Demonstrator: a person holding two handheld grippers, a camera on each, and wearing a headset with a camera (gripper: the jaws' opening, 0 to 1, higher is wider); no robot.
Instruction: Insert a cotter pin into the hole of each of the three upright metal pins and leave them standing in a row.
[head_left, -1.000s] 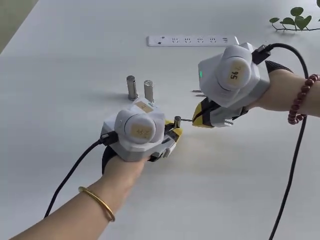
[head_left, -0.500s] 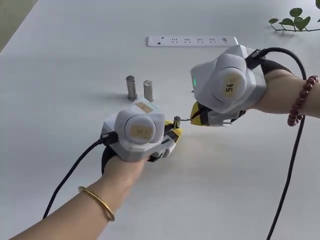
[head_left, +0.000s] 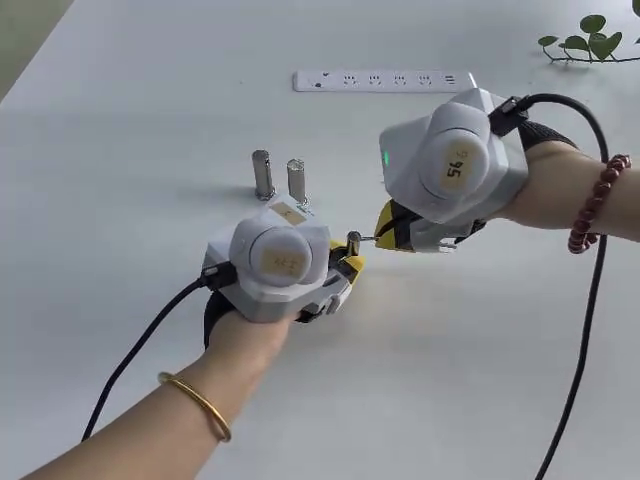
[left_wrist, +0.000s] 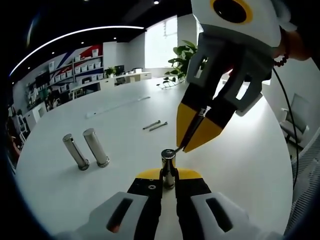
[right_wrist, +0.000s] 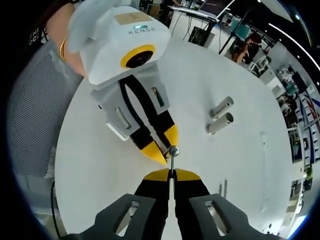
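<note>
Left tongs (left_wrist: 168, 176) pinched first pin (left_wrist: 168, 162); right tongs (right_wrist: 171, 174) pinched cotter (right_wrist: 172, 162), tip at its hole. Other two pins (left_wrist: 96, 146) looked bare, left to do.

A short steel pin (left_wrist: 168, 162) stands upright, clamped low between the left gripper's (left_wrist: 168, 176) yellow-tipped fingers (left_wrist: 149, 176). A thin cotter pin (left_wrist: 192, 131), pinched in the right gripper (right_wrist: 171, 173), meets its upper end. Two more steel pins (head_left: 263, 174) stand side by side on the desk (head_left: 450, 350); spare cotter pins (left_wrist: 151, 125) lie flat beyond
</note>
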